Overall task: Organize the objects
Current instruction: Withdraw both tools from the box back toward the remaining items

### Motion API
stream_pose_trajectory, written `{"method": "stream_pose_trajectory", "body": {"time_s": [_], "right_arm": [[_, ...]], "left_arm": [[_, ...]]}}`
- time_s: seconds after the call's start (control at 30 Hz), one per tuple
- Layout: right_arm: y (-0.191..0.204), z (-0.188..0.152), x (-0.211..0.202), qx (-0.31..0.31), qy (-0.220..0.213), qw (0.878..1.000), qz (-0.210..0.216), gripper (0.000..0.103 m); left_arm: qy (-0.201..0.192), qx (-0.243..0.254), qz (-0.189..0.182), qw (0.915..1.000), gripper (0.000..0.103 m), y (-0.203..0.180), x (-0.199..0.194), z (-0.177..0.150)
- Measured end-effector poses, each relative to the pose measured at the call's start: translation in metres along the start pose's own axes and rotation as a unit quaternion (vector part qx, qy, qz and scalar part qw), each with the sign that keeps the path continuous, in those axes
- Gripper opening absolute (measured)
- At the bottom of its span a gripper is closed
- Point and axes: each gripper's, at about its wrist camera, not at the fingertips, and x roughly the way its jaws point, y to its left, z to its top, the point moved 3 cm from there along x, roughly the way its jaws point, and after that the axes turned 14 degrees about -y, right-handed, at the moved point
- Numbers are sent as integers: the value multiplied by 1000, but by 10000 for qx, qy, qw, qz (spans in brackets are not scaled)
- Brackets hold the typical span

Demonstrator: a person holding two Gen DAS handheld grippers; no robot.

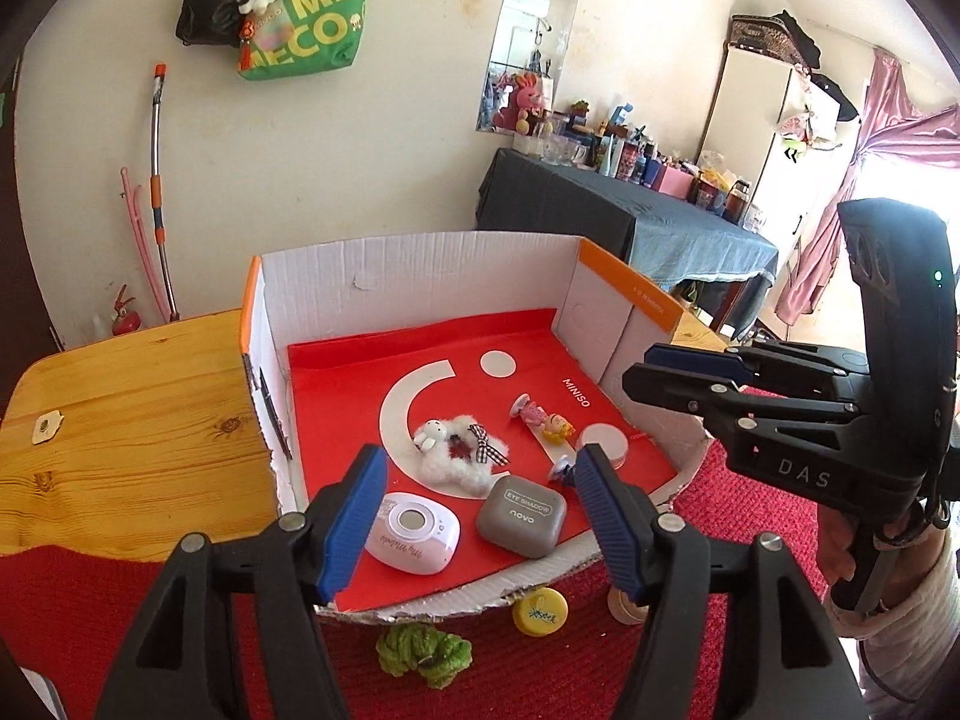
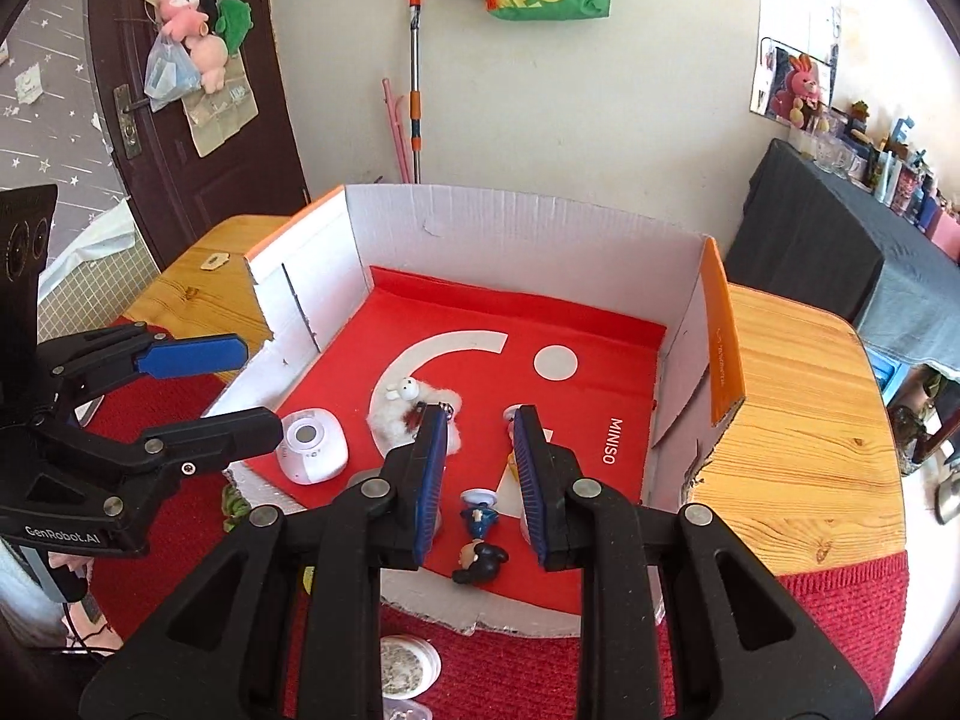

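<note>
Several small things already lie in the open white cardboard box (image 1: 420, 276) on its red liner: a white compact with a round window (image 1: 413, 531), a grey eye-shadow case (image 1: 521, 515), a fluffy white plush charm (image 1: 462, 450) and little figurines (image 2: 480, 534). Outside its torn front edge, a green knitted toy (image 1: 423, 651) and yellow bottle cap (image 1: 539, 611) wait on the red knitted mat. The left tongs (image 1: 480, 516) hang tilted down over the front edge, half-wide and empty; the right tongs (image 2: 480, 474) are narrow, nothing gripped. Reaching forward could snag the ragged edge or knock the figurines.
</note>
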Motion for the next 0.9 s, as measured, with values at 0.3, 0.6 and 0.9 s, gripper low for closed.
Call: {"method": "stream_pose_trajectory", "body": {"time_s": [0.3,0.6,0.9], "right_arm": [[18,-5,-62,-5,-891,9960,-105,63],[39,-35,-95,-114,-1273,9915,-249,81],[42,-72,-101,-36,-1357,9892,-550,92]], "left_arm": [[-452,55,274,9986,75,-16,-45,-16],[-712,22,541,9960,89,-23,-74,-37],[-718,24,787,9943,96,-26,-81,-66]]}}
